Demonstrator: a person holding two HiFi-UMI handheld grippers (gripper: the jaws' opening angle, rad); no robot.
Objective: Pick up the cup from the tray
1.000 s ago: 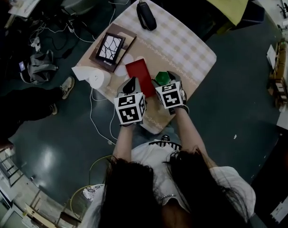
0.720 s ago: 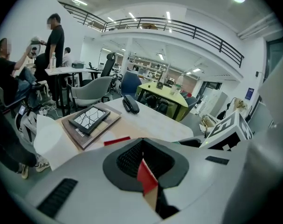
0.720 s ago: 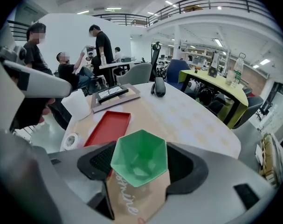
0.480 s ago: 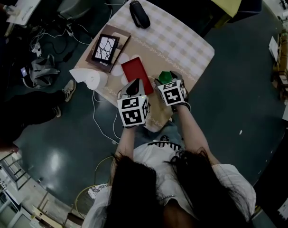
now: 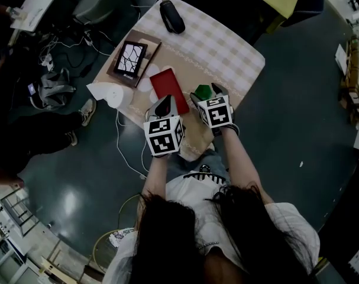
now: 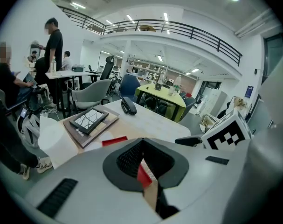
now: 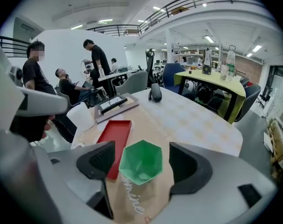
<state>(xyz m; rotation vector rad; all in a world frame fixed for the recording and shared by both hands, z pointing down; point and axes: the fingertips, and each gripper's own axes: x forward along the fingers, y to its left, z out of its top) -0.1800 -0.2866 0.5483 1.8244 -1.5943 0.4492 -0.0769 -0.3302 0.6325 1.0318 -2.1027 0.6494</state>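
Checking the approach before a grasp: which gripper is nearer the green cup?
Right. The right gripper has the green cup standing between its open jaws, with gaps on both sides. The left gripper, jaws together, sits at the red tray's near end, off to the cup's left.

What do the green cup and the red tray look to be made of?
Cup: probably plastic, semi-matte green; sharp moulded facets, even colour, soft sheen. Tray: likely plastic, possibly painted metal; smooth, uniform red, thin raised rim.
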